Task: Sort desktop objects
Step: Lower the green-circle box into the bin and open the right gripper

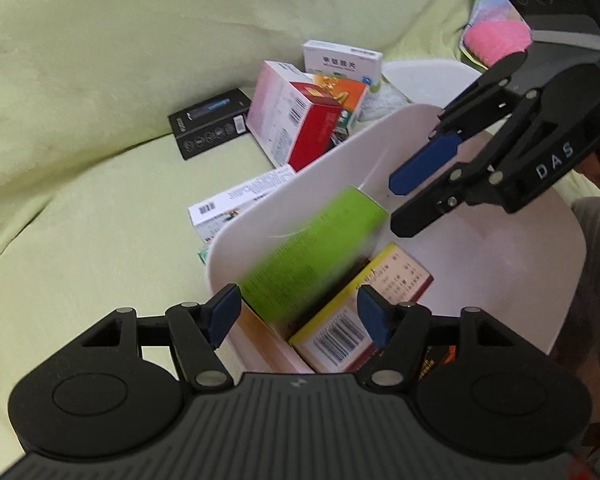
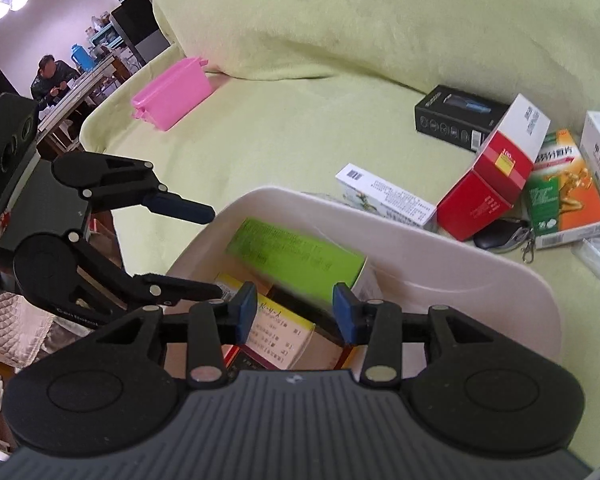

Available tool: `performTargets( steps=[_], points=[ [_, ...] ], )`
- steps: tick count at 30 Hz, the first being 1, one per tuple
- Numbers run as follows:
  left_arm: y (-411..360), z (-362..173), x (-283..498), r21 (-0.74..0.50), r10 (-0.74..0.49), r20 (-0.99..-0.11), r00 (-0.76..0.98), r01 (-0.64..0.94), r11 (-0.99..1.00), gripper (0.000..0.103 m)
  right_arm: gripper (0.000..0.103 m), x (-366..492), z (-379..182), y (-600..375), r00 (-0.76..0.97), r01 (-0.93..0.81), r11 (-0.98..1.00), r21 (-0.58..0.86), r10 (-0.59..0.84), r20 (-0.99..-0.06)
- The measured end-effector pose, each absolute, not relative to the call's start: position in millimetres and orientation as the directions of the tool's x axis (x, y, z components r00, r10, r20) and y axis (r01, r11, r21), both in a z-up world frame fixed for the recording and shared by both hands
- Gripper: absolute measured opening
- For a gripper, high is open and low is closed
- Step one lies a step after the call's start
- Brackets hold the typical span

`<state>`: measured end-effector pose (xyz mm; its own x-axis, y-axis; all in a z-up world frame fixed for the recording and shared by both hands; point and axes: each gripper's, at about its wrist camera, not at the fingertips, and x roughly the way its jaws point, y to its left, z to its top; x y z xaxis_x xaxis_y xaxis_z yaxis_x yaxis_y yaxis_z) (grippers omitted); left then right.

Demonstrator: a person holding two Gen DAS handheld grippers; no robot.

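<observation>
A white bin [image 1: 300, 184] [image 2: 420, 236] sits on a light green sofa cover. Inside it a green box [image 1: 316, 256] [image 2: 296, 256] lies tilted and motion-blurred above a yellow and red box [image 1: 360, 312] [image 2: 284, 324]. Neither gripper holds it. My left gripper [image 1: 299, 316] [image 2: 217, 251] stands open over the bin's near-left rim. My right gripper [image 2: 296, 312] [image 1: 394, 206] is open over the bin from the other side. Outside the bin lie a red box [image 2: 488, 188] [image 1: 312, 132], a black box [image 2: 456, 116] [image 1: 212, 124], a green and orange box [image 2: 564, 188] and a white box [image 2: 384, 194] [image 1: 236, 200].
A key fob [image 2: 500, 236] lies beside the red box. A pink plastic container [image 2: 172, 96] rests on the sofa's far left. A white lid [image 1: 424, 80] lies behind the bin. A person [image 2: 50, 76] sits at a distant table.
</observation>
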<state>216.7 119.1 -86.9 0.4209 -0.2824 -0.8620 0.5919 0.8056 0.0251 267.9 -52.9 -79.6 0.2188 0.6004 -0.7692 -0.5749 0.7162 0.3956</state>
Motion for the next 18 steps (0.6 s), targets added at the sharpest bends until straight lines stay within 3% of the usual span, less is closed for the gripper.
performTargets(
  steps=[9, 11, 18],
  points=[
    [123, -76, 193, 0.016, -0.287, -0.843, 0.454, 0.555, 0.832, 0.065, 0.041, 255, -86, -60, 0.261, -0.641, 0.725, 0.251, 0.514, -0.817],
    [119, -76, 186, 0.028, -0.276, -0.843, 0.462, 0.55, 0.835, 0.065, 0.048, 256, -86, -60, 0.276, -0.67, 0.715, 0.197, 0.487, -0.828],
    [106, -87, 172, 0.041, -0.242, -0.855, 0.459, 0.525, 0.85, 0.065, 0.05, 253, -80, -38, 0.322, -0.857, 0.513, -0.047, 0.462, -0.826]
  ],
)
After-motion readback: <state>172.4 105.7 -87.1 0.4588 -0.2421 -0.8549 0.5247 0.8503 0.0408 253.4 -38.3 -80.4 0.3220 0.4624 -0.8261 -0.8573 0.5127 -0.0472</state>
